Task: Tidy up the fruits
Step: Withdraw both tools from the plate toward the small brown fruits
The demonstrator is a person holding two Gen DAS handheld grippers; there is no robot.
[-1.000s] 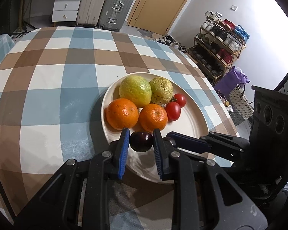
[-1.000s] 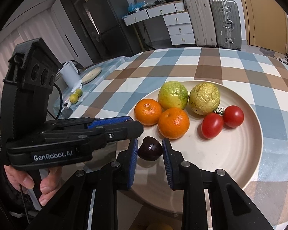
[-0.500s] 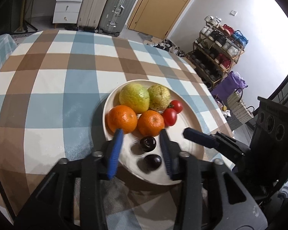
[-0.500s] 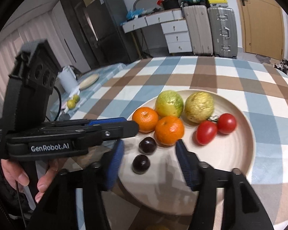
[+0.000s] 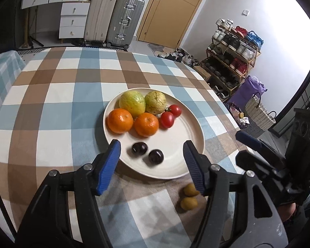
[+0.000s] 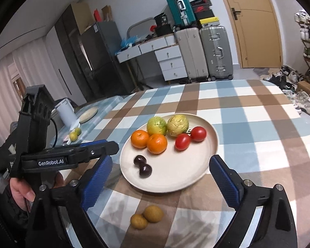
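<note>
A cream plate point(image 5: 181, 136) point(image 6: 198, 165) on the checked tablecloth holds two oranges point(image 5: 120, 120) point(image 6: 157, 143), two green-yellow fruits point(image 5: 132, 101) point(image 6: 156, 125), two red tomatoes point(image 5: 166, 119) point(image 6: 183, 141) and two dark plums point(image 5: 155, 156) point(image 6: 145, 170) side by side near its front rim. Two small brown fruits point(image 5: 188, 203) point(image 6: 153, 213) lie on the cloth in front of the plate. My left gripper point(image 5: 152, 164) is open and empty, above the plate's near edge. My right gripper point(image 6: 160, 181) is open and empty, just behind the plate.
The right gripper's body shows at the right of the left wrist view point(image 5: 279, 161); the left one shows at the left of the right wrist view point(image 6: 51, 159). A second table point(image 6: 88, 111) at the left carries a white jug, a dish and small green fruits. Suitcases and a shoe rack stand beyond.
Both grippers opened, each leaving a dark plum on the plate, then drew back and up. The two small brown fruits have come into view on the cloth.
</note>
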